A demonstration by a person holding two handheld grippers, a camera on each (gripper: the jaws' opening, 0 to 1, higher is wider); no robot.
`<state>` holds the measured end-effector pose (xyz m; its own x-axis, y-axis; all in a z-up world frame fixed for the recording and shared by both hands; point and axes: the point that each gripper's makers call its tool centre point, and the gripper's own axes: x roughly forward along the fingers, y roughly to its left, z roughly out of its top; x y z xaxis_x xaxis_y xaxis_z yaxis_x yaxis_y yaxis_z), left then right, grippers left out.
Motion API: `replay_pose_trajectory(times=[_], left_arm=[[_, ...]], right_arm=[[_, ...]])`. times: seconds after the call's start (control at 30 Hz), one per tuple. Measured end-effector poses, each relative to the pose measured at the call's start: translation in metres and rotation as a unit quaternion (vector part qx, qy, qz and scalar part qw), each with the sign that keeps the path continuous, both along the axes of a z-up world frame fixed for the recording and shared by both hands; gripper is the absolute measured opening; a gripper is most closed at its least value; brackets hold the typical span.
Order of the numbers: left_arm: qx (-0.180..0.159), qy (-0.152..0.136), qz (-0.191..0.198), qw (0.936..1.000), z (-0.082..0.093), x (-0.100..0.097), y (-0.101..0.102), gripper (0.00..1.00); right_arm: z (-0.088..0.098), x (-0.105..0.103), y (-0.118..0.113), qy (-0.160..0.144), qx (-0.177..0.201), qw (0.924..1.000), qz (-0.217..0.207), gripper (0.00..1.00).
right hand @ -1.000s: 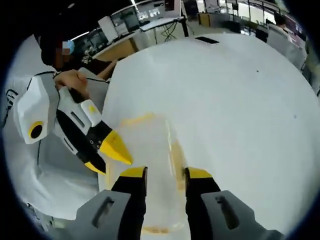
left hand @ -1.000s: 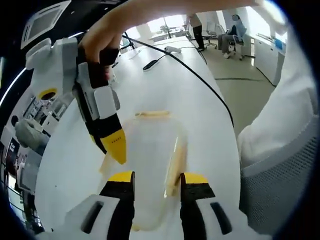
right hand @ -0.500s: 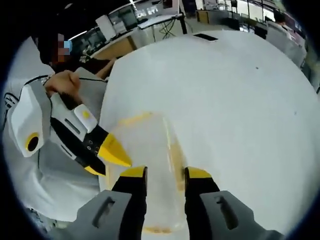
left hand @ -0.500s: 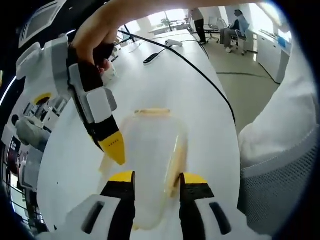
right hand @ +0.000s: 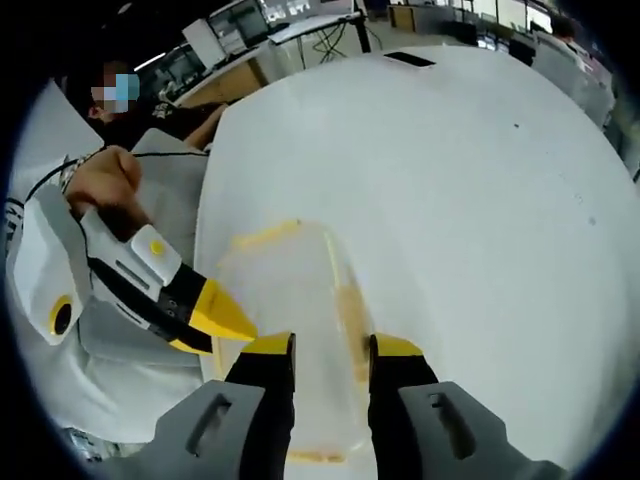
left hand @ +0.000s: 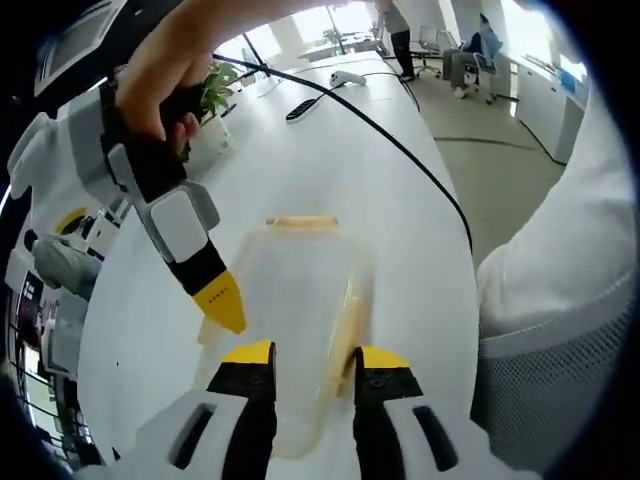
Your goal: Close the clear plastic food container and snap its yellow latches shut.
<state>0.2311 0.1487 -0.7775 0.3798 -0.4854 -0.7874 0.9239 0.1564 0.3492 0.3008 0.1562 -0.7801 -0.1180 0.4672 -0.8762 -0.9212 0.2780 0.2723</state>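
Observation:
The clear plastic container (left hand: 300,285) lies on the white table (left hand: 400,230) with its lid on. A yellow latch (left hand: 303,222) shows at its far end and another latch (left hand: 347,325) along its right side. My left gripper (left hand: 313,358) hovers open over the near end, its jaws a narrow gap apart. My right gripper (left hand: 224,308) comes in from the left, its yellow tip at the container's left edge. In the right gripper view the container (right hand: 290,285) lies under my open right gripper (right hand: 331,348), with yellow latches (right hand: 350,310) along its edges, and the left gripper (right hand: 225,335) sits at its left side.
A black cable (left hand: 400,150) runs across the table past a dark remote (left hand: 300,108) and a small plant (left hand: 215,85). A person's white sleeve (left hand: 560,290) fills the right side. In the right gripper view the white table (right hand: 480,200) spreads wide to the right.
Left jaws have drawn slightly closer together. Both hands shifted a little, with the right gripper now lower and further left in the left gripper view. The container has stayed put.

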Motion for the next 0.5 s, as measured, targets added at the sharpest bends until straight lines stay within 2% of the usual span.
replay_pose_trajectory(times=[0.17, 0.23, 0.27, 0.4, 0.43, 0.47, 0.5], left_arm=[[0.005, -0.012, 0.002, 0.9999, -0.001, -0.001, -0.001, 0.2], [0.01, -0.023, -0.008, 0.9996, -0.001, -0.004, -0.002, 0.19], [0.013, -0.039, -0.008, 0.9991, -0.001, -0.004, -0.002, 0.18], [0.01, -0.039, 0.003, 0.9992, -0.002, -0.003, -0.002, 0.17], [0.019, -0.075, -0.029, 0.9966, 0.002, 0.004, -0.011, 0.16], [0.01, -0.058, 0.0, 0.9983, -0.003, -0.005, -0.009, 0.16], [0.012, -0.067, -0.006, 0.9977, -0.003, -0.005, -0.011, 0.16]], right_arm=[[0.0, -0.001, 0.0, 0.004, -0.012, 0.9999, 0.003, 0.23], [0.0, 0.0, 0.0, 0.006, -0.014, 0.9999, 0.002, 0.23], [0.0, -0.001, -0.001, 0.006, -0.014, 0.9999, 0.002, 0.23], [-0.001, -0.001, -0.001, 0.009, -0.015, 0.9998, 0.003, 0.23], [-0.001, -0.001, -0.001, 0.01, -0.014, 0.9998, 0.006, 0.23], [-0.001, -0.001, -0.001, 0.008, -0.015, 0.9998, 0.006, 0.23], [-0.001, 0.0, -0.001, 0.008, -0.016, 0.9998, 0.006, 0.23]])
